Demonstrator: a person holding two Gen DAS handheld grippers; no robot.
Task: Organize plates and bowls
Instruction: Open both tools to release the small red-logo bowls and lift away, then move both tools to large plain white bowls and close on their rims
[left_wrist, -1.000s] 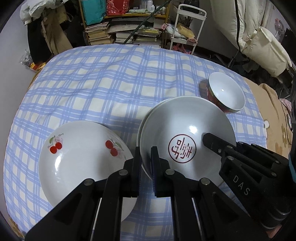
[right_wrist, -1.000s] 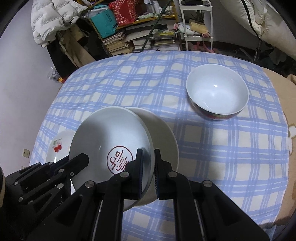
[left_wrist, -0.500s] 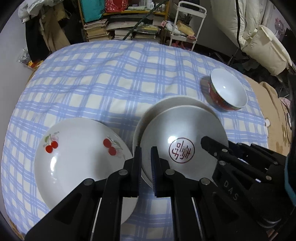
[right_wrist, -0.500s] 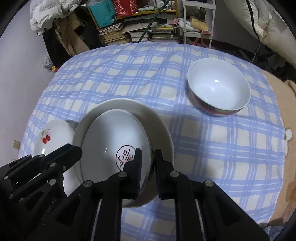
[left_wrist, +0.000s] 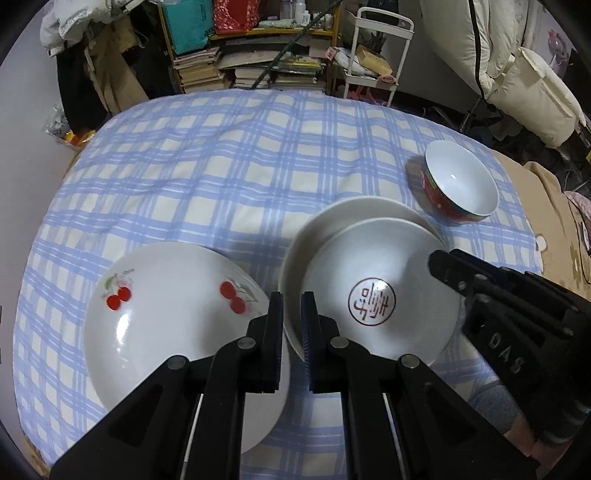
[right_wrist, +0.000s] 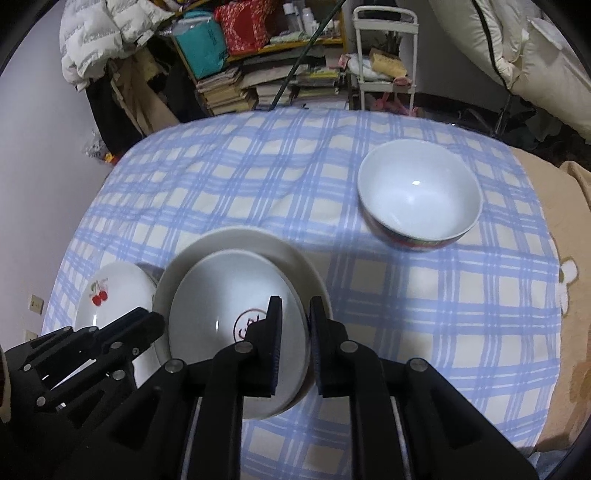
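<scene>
Cherry plate (left_wrist: 173, 317): lies flat on the checked cloth (left_wrist: 229, 177) at the left, just beside the stack; glossy white glaze, shallow and round, with red cherry prints.
Left gripper (left_wrist: 292, 332): jaws nearly shut over the near left edge of the stack; whether the pads press a rim cannot be told from either view.
Plain plate (left_wrist: 354, 210): bottom of the stack in the middle of the cloth; off-white, smooth, wide raised rim.
Stamped plate (left_wrist: 373, 280): sits inside the plain plate, offset toward the near side; white glaze with a round red seal at the centre.
Right gripper (right_wrist: 294, 343): jaws narrowly apart, straddling the stamped plate's right rim; pad contact is not clear.
Step in hand: judged as seating the stamped plate into the plain one. Set the rim down level, then part the jaws fully before lifting straight away; glazed ware slides readily, and the soft cloth gives underneath.
Bowl (right_wrist: 419, 195): stands upright, well apart at the right; deep, white inside, red patterned band outside.
</scene>
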